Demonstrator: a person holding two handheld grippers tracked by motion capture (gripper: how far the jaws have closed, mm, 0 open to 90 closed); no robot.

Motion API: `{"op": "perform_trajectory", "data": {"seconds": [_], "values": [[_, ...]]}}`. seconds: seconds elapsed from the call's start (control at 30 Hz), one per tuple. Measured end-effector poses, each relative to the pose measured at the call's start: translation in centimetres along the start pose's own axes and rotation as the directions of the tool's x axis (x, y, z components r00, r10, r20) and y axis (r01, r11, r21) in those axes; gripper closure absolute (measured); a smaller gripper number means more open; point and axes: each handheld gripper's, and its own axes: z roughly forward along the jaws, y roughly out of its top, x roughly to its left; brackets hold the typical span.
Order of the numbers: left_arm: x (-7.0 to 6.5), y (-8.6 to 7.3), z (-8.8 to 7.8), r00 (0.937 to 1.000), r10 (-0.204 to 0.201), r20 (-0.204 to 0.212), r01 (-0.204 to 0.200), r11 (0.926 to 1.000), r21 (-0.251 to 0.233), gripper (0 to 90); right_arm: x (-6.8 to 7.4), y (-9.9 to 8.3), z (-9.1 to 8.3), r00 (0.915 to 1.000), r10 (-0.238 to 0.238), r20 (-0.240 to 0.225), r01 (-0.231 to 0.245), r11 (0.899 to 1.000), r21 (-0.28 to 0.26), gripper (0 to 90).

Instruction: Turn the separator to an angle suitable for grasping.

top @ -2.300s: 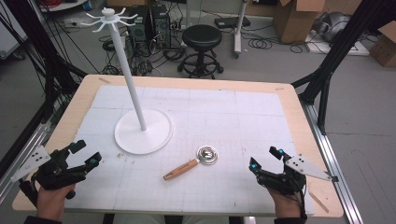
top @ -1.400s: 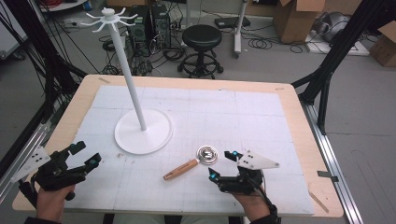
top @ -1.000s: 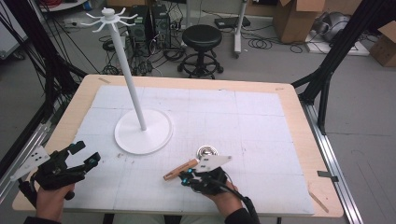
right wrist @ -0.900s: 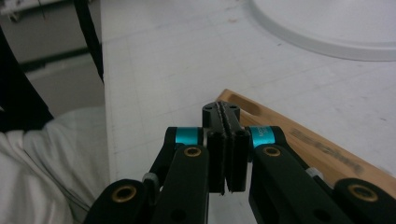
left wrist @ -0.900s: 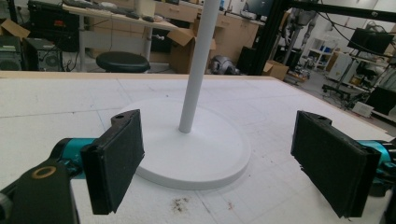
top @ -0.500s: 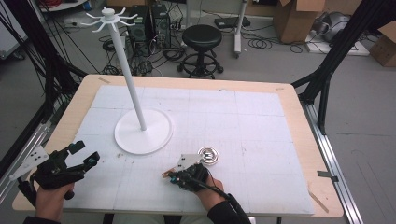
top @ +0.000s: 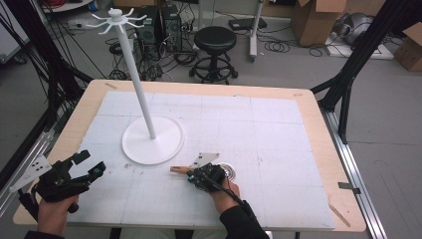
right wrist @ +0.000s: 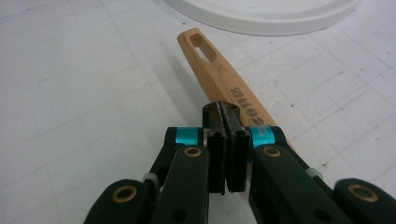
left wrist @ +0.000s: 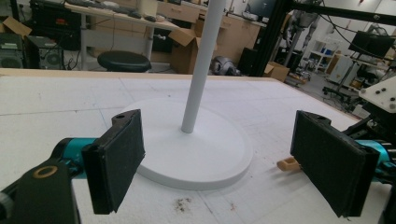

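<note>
At the left, the left gripper (top: 74,172) hovers over the near corner of the table (top: 318,149), its jaws spread wide with nothing between them. Framed between those jaws, farther off, stands the white stand (left wrist: 196,140) on its round base.

Moving right, the tip of the wooden handle (right wrist: 219,77) pokes out just ahead of the right gripper (right wrist: 225,114), lying flat on the white mat. Its slotted end points away from the jaws toward the stand's base. Behind the gripper lies a small round metal head (top: 230,171); I cannot tell what tool it is.

The right jaws are pressed together, pads meeting, directly above the handle; they look closed on nothing.

To my eye the tool is light, stiff and hard. The metal end probably weighs it down, so a hold across the handle's width nearer that end should keep it level.
</note>
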Motion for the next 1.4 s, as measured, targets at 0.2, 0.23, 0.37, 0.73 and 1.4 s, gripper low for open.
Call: {"op": "perform_trajectory", "data": {"seconds": [0.2, 0.23, 0.37, 0.73, 1.4], "values": [[0.0, 0.0, 0.0, 1.0000, 0.000, 0.001, 0.000, 1.0000, 0.002, 17.9, -0.7, -0.1, 0.0, 0.9990, 0.031, 0.031, -0.031, 0.999, 0.005, 88.9], [0.0, 0.0, 0.0, 1.0000, 0.000, 0.001, 0.000, 1.0000, 0.002, 17.9, -0.7, -0.1, 0.0, 0.9990, 0.031, 0.031, -0.031, 0.999, 0.005, 88.9], [0.0, 0.0, 0.0, 1.0000, 0.000, -0.002, 0.000, 1.0000, 0.001, 17.9, -1.7, 0.2, -1.5, 0.9959, 0.076, 0.049, -0.073, 0.995, -0.069, 88.9], [0.0, 0.0, 0.0, 1.0000, 0.000, 0.002, 0.000, 1.0000, 0.004, 18.0, -5.4, -1.0, -1.5, 0.9776, 0.175, 0.117, -0.178, 0.984, 0.017, 88.9], [-0.1, 0.0, 0.2, 1.0000, 0.002, 0.005, -0.002, 0.9999, 0.010, 18.1, -4.2, 2.1, -1.2, 0.9909, 0.133, 0.022, -0.132, 0.990, -0.053, 88.8]]}}
